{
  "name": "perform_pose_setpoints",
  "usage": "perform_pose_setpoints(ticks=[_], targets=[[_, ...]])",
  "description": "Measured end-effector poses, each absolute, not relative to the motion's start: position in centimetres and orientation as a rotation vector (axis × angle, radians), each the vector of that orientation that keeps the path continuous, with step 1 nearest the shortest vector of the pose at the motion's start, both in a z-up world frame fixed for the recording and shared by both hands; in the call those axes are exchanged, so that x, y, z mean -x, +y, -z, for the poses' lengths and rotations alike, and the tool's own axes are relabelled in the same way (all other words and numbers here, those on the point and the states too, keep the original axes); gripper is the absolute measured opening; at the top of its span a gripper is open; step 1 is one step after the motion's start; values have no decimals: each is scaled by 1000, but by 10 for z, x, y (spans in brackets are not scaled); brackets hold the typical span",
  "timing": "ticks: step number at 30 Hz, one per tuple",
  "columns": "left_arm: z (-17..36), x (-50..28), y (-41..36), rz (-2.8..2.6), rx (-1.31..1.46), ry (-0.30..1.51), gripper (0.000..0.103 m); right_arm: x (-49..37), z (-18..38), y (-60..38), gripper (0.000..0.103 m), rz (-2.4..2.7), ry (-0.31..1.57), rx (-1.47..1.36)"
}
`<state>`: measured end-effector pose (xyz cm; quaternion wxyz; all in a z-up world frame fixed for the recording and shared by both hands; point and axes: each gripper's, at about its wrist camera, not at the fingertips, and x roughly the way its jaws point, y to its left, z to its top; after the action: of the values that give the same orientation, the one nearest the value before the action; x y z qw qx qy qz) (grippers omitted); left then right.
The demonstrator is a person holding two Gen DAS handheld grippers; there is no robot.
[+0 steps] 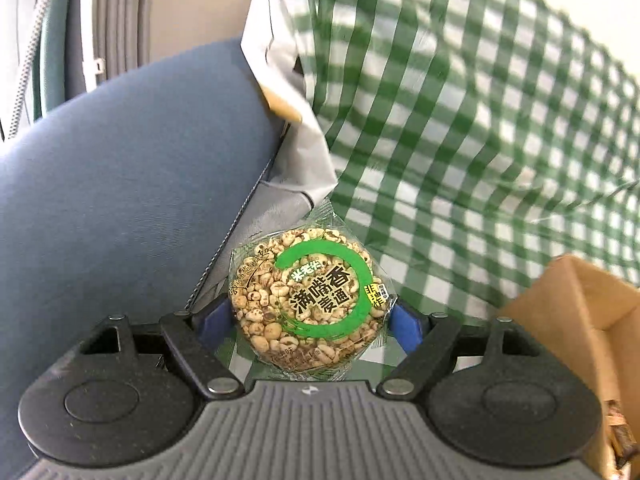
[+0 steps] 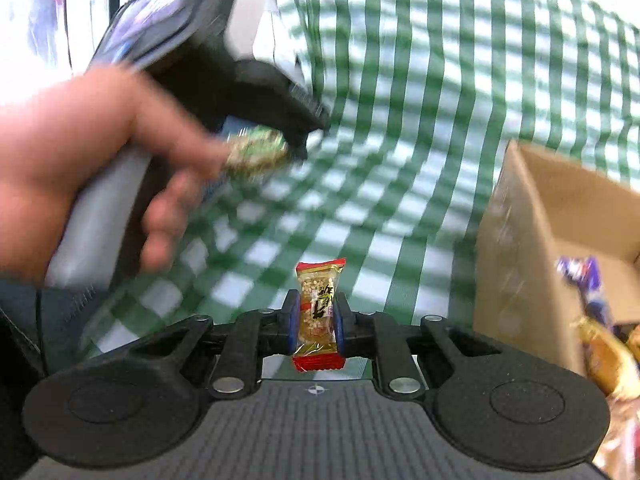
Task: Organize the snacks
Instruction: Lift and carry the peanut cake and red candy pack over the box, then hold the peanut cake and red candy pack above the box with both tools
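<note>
Snacks fill both of my grippers at once, one in each, and both hang above the green checked cloth with nothing under them. My left gripper is clenched around a round puffed-grain cake in clear wrap; its blue pads sit wide apart because the disc is broad, and they press on its two edges so the printed face turns up toward the camera. My right gripper grips a small red-and-gold candy bar across its narrow middle, the pads nearly together, the bar standing upright with its crimped ends free above and below. From the right wrist I also see my left hand around the grey handle, blurred, with the cake at the tip of that gripper.

The cardboard box stands open to the right of both grippers, and wrapped sweets already lie inside it, among them purple ones. I judge that is where these two belong, so the carry is under way and the drop is not yet made. A blue cushioned seat lies left of the cloth, away from the box. The cake's slippery wrap could slide between the pads if I tilt it much
</note>
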<state>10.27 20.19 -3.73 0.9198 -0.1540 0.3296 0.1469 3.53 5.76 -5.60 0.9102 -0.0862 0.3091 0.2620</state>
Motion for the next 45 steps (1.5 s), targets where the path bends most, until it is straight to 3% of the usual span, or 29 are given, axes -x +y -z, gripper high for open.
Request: perform_pose_setpoints(ticks=[7,14,25,45], targets=[[7,-55,182,-244,336,564,85,-13,-11,7,17,-510,480,191],[-17,-26,143,-140,237,436,85,-4,-52,-108,17,-339,319,187],[-22,-21,75,7,140,328,85,4,-24,-227,17,-43,356,72],[10,-17,-16,234,-56,339,85,-11,-17,-204,18,-60,375,125]])
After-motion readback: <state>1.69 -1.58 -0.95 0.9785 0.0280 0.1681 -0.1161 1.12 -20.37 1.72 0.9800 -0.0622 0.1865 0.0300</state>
